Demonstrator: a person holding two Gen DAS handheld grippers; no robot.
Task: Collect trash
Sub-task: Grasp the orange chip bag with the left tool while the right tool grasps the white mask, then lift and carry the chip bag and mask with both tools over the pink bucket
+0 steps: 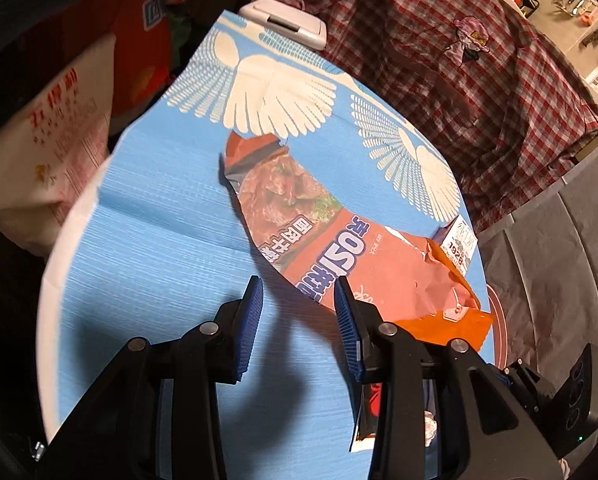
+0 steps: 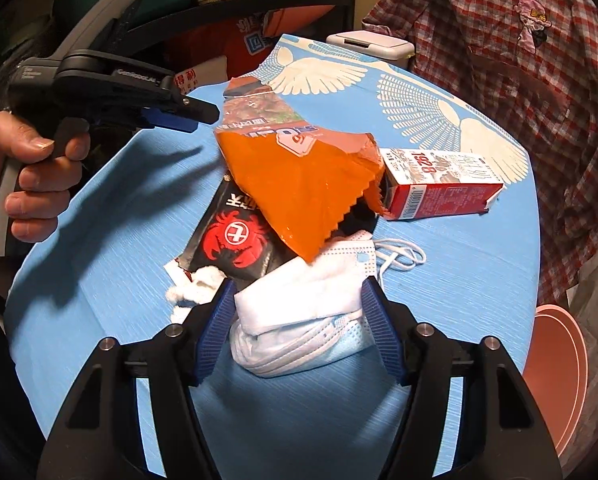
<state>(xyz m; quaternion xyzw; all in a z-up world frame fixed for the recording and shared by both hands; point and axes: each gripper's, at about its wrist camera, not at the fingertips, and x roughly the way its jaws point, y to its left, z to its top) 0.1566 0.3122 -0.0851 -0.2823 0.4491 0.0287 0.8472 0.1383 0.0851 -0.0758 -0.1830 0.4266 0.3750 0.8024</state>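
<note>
A torn pink-and-orange snack bag [image 1: 299, 216] [image 2: 299, 184] lies on the round table's blue cloth [image 1: 159, 240]. My left gripper [image 1: 299, 312] hovers open just short of the bag's near edge, with its right finger over the bag. In the right wrist view a hand [image 2: 31, 168] holds this left gripper [image 2: 205, 114] beside the bag's far end. My right gripper [image 2: 297, 300] stands open astride a pile of white and blue face masks [image 2: 307, 304], pads at the pile's edges. A black crab-print wrapper [image 2: 235, 240], a crumpled tissue [image 2: 191, 288] and a red-and-white carton [image 2: 439, 184] lie close by.
A red plaid shirt [image 1: 479, 80] hangs behind the table. A white bin lid [image 1: 287, 20] sits at the far edge. A pink round container [image 2: 555, 380] stands below the table's right side. A white printed bag [image 1: 59, 140] is off to the left.
</note>
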